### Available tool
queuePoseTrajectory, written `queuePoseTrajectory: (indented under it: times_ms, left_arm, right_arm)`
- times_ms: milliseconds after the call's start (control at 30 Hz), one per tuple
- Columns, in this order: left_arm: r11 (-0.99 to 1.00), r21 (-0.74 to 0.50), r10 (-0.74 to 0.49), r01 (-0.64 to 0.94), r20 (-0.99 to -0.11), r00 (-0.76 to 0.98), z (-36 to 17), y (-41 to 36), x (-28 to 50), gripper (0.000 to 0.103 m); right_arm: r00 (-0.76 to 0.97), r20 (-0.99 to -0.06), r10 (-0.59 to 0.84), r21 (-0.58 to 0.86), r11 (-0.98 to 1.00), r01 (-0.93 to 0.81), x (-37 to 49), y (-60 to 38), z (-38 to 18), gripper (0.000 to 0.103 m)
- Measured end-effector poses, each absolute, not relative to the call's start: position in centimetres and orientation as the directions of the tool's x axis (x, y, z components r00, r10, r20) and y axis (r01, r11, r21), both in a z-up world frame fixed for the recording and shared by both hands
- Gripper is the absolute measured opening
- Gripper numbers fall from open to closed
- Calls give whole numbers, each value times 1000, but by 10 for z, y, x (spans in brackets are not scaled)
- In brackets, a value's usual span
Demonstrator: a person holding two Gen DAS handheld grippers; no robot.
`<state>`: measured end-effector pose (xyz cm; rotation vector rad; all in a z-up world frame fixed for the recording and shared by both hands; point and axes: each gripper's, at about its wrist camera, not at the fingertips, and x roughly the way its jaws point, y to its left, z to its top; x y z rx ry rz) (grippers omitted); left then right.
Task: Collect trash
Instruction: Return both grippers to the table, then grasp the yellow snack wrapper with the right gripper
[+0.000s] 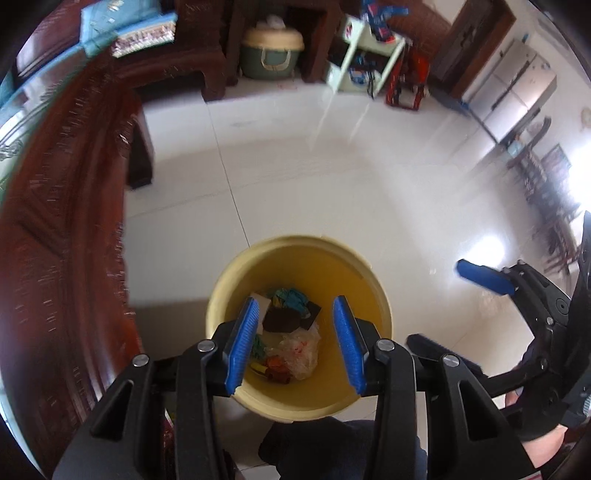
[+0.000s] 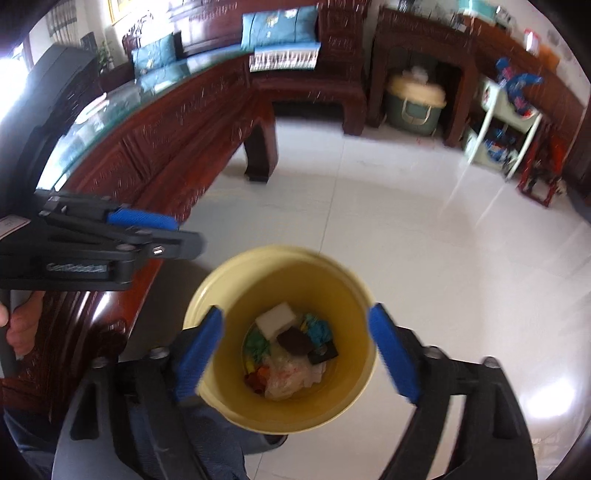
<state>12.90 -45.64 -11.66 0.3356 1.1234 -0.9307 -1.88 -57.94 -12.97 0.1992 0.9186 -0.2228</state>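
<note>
A yellow bin [image 1: 295, 243] [image 2: 280, 252] stands on the white tiled floor, directly below both grippers. At its bottom lies trash [image 1: 291, 339] [image 2: 288, 350]: a white block, dark brown pieces, a crumpled teal scrap, a clear plastic bag and small orange and green bits. My left gripper [image 1: 296, 301] [image 2: 188, 232] hangs over the bin's near side, its blue pads partly apart with nothing between them. My right gripper [image 2: 295, 310] [image 1: 436, 302] is open wide above the bin and spans almost its whole mouth, empty.
A dark red carved wooden table [image 2: 155, 140] with a glass top runs along the left, close to the bin. Behind are a wooden bench with teal cushions [image 2: 280, 26], a green basket [image 2: 413, 107] and a white toy shelf [image 2: 498, 125]. A person's legs [image 1: 347, 443] are just below the bin.
</note>
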Motion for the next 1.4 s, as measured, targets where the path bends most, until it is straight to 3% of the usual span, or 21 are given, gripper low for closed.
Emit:
queuePoseTrajectory:
  times_ms: [167, 300, 367, 633, 833, 1033, 1400]
  left_arm:
    - [652, -176, -516, 737, -816, 262, -67, -395, 123, 55]
    - [744, -112, -482, 659, -773, 413, -37, -331, 122, 66]
    - [781, -100, -465, 616, -752, 468, -24, -298, 120, 77]
    - [888, -75, -376, 453, -686, 624, 10, -176, 121, 80]
    - [936, -64, -303, 347, -652, 695, 26, -99, 122, 100]
    - [964, -64, -236, 258, -654, 719, 30, -43, 134, 99]
    - [994, -98, -100, 43, -693, 714, 5, 54, 202, 99]
  right_arm:
    - [676, -724, -138, 54, 965, 255, -25, -549, -85, 91]
    - [739, -670, -74, 78, 982, 170, -20, -511, -55, 91]
    - [760, -649, -18, 99, 989, 108, -14, -487, -42, 91]
    - [806, -578, 127, 96, 991, -87, 20, -382, 1, 91]
    - [809, -549, 209, 51, 975, -216, 44, -305, 25, 94]
    - [801, -559, 213, -62, 953, -297, 72, -237, 30, 95]
    - [720, -610, 329, -93, 874, -478, 140, -152, 19, 94]
